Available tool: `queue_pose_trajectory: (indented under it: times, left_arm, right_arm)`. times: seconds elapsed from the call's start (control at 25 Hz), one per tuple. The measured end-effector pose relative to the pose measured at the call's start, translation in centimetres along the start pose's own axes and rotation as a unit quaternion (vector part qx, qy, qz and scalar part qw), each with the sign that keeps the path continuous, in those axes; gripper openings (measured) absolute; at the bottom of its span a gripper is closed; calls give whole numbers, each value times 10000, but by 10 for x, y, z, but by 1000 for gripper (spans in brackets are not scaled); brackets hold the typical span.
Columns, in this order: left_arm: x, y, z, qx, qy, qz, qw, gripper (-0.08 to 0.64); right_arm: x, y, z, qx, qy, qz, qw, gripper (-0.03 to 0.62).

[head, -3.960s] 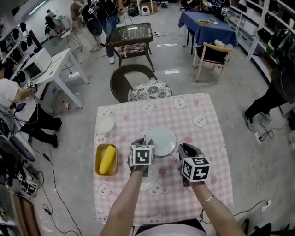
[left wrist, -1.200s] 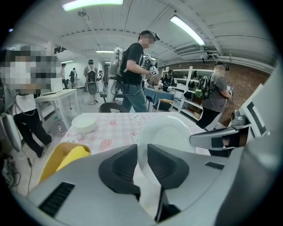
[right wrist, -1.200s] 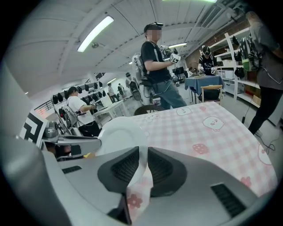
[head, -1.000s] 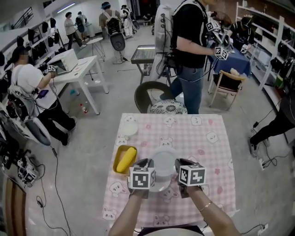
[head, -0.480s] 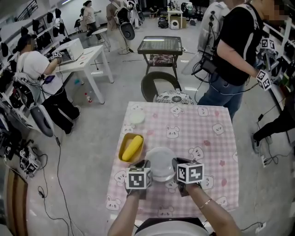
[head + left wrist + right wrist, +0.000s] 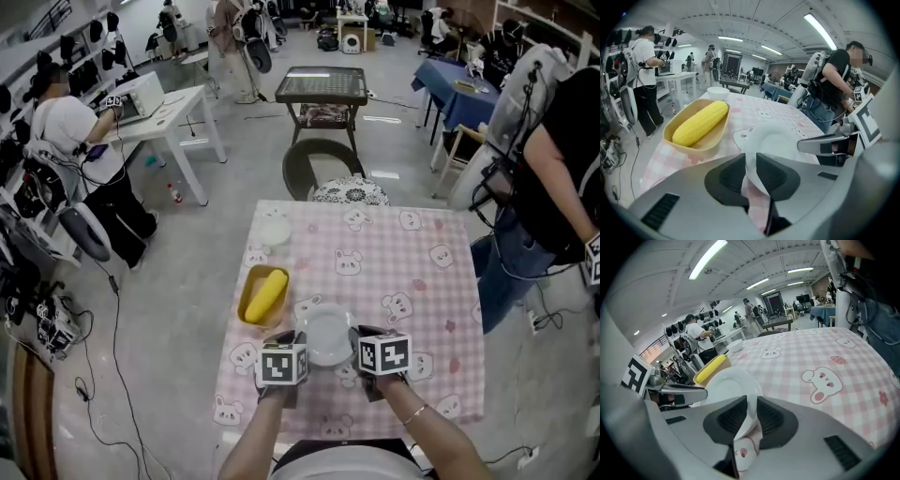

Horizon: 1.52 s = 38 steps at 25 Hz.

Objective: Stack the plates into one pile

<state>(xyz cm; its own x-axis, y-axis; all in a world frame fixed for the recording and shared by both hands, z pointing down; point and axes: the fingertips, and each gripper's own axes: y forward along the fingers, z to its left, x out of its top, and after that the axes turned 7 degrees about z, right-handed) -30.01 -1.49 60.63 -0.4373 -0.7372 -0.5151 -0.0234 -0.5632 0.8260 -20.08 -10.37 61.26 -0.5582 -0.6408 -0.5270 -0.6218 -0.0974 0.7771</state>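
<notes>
- While both hands are coming down, the head view is showing the plate (image 6: 328, 336) hanging between the left gripper (image 6: 296, 337) and the right gripper (image 6: 362, 336). It is looking lower over the table (image 6: 412, 253) than a second ago. I think it is being set down near the person's edge.
- Just to its left, the yellow dish (image 6: 249, 307) with the corn (image 6: 265, 293) is sitting close by. A small white dish (image 6: 275, 232) is waiting well apart at the table's far left, so the pile is probably not finished.
- In the left gripper view, the left gripper (image 6: 750, 161) is pinching the plate's (image 6: 776, 140) rim between its pads. The plate is reaching away from it toward the right gripper (image 6: 825, 143) on the other side.
- In the right gripper view, the right gripper (image 6: 751, 411) is holding the opposite rim of the plate (image 6: 731, 385). Its jaws have just been opening a little, with the rim between them. The pads are still looking like they touch it, so the hold is getting loose. I think letting go is starting.
</notes>
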Motion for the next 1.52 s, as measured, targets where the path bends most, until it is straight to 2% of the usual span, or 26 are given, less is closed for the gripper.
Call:
queue_pose_trajectory:
  times: [0.48,0.96,1.08,1.52]
  left_arm:
    - [-3,11,-1,109,90,154,9998,89]
    - [-1,7,0,139,139,-100,9998,94]
    - [0,7,-1,110,156,-201,9996,118]
    - [24,-18,-7,78,319,-859,9958,100]
  right_arm:
    - [-2,6,-7,-180,-195,-59,9996,78]
    - [0,4,-5,-200,-303,-299,9989,80]
    - [-1,3,-9,-229,-275,-381,9986,77]
    - [21,-23,-7,-225,-207,-1135,9931,72]
